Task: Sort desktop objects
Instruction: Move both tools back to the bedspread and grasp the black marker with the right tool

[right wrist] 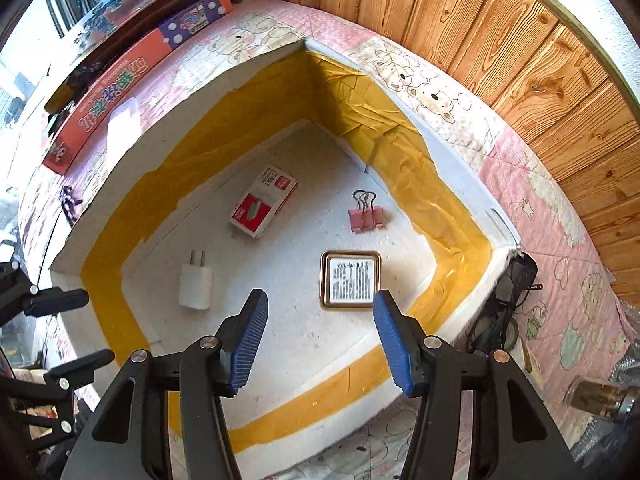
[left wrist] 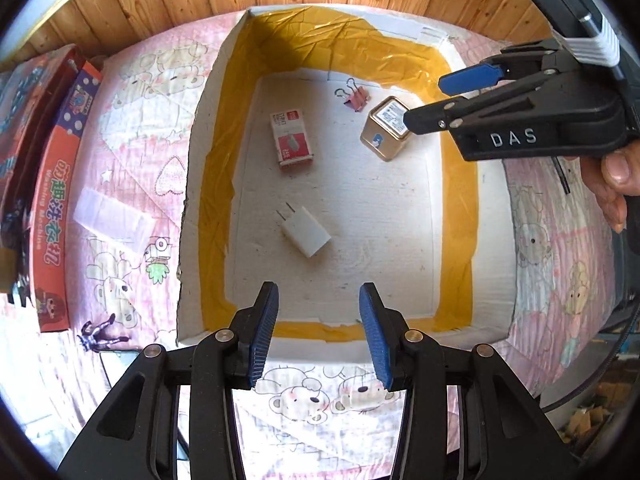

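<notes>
Along the left edge of the bench, which is covered with a pink bear-print cloth, lies a long orange printed cardboard box, with a small purple toy figure near its lower end. Next comes the white foam tray lined with yellow tape, and all the sorted things sit on its floor. The red-and-white staple box lies toward the far left, the white plug-in charger nearer, both well apart. The pink binder clip rests near the far wall, just beside the square gold tin with a white label. The left tool hangs over the tray's near rim, its blue pads spread, nothing between them. The right tool hovers above the gold tin, jaws spread and empty; a hand grips its handle at the right
</notes>
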### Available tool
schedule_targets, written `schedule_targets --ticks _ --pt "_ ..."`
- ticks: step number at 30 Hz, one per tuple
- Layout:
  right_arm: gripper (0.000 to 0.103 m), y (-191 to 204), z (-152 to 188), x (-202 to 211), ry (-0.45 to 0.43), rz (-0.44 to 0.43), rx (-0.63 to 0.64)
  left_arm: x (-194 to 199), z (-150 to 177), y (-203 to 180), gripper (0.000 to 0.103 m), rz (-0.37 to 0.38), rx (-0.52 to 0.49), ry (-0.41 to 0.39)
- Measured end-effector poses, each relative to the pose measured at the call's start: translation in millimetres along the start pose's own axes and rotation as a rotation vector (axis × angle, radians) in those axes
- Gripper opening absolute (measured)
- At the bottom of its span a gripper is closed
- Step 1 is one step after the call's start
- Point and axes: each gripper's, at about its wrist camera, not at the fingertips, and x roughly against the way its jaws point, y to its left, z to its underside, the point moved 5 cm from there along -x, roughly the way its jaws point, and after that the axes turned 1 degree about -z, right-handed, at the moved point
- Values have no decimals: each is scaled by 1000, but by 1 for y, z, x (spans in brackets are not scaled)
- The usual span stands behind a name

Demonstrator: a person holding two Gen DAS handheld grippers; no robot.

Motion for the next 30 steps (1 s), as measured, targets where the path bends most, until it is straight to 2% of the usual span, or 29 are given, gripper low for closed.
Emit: schedule_targets --ticks 4,10,14,19,25,30 --pt "56 -3 12 6 -76 18 22 29 14 -12 44 -42 -40 -60" --pt "60 1 56 45 -232 -2 -13 61 34 -38 45 -73 -76 -148" --pt "60 10 85 64 -367 32 -25 70 42 -54 45 -104 -79 -259" --pt "60 18 119 71 -501 52 -61 82 55 -72 45 -61 -44 -346" --pt "60 10 154 64 -609 54 -134 87 64 -101 45 -27 -63 -410" --pt "60 -17 185 57 -675 35 -253 70 57 -131 45 34 -91 -399"
